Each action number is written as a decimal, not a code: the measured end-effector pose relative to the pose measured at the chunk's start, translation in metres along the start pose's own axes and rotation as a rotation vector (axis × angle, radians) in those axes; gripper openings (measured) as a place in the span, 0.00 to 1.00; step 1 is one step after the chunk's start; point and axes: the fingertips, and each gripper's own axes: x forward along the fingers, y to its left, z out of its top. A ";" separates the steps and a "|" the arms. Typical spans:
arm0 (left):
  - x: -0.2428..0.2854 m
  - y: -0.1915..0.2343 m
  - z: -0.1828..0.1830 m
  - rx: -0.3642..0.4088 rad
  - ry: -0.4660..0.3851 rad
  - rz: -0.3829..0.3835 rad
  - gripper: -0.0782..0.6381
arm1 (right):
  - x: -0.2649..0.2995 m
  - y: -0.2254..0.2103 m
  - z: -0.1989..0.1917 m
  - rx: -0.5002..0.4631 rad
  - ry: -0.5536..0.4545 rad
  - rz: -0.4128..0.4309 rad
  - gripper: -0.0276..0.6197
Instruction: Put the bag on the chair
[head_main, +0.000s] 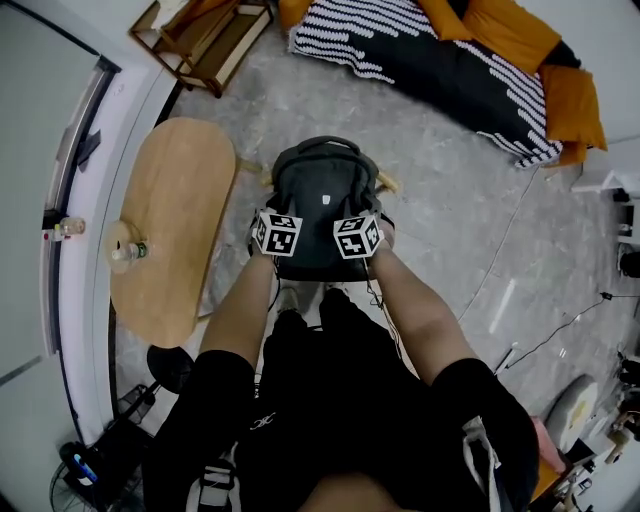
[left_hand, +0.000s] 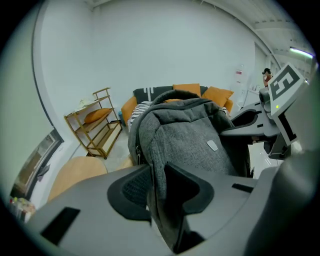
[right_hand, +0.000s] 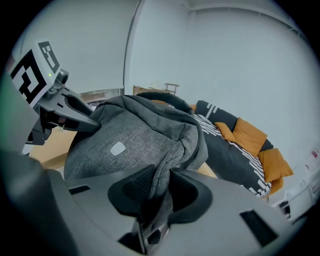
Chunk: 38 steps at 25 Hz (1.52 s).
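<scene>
A dark grey backpack (head_main: 318, 205) stands upright on a wooden chair (head_main: 388, 183), which shows only as tan tips at either side of it. My left gripper (head_main: 277, 233) is at the bag's near left edge and my right gripper (head_main: 357, 237) at its near right edge. In the left gripper view the jaws (left_hand: 157, 187) are pinched on a fold of grey fabric (left_hand: 190, 140). In the right gripper view the jaws (right_hand: 161, 192) likewise clamp a fold of the bag (right_hand: 135, 140). Most of the chair seat is hidden under the bag.
A round wooden table (head_main: 170, 230) with a small bottle (head_main: 128, 250) stands close on the left. A sofa with a striped blanket (head_main: 440, 70) and orange cushions lies beyond. A wooden shelf (head_main: 200, 40) stands at the far left. Cables (head_main: 560, 325) run across the floor on the right.
</scene>
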 end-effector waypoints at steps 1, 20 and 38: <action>0.002 0.001 0.000 0.005 0.006 0.002 0.25 | 0.002 0.001 0.000 -0.009 0.004 0.008 0.20; -0.177 0.021 0.071 -0.224 -0.230 -0.007 0.22 | -0.168 -0.014 0.094 0.483 -0.345 0.086 0.27; -0.457 0.061 0.140 -0.128 -0.682 0.132 0.15 | -0.423 0.042 0.236 0.288 -0.859 0.013 0.06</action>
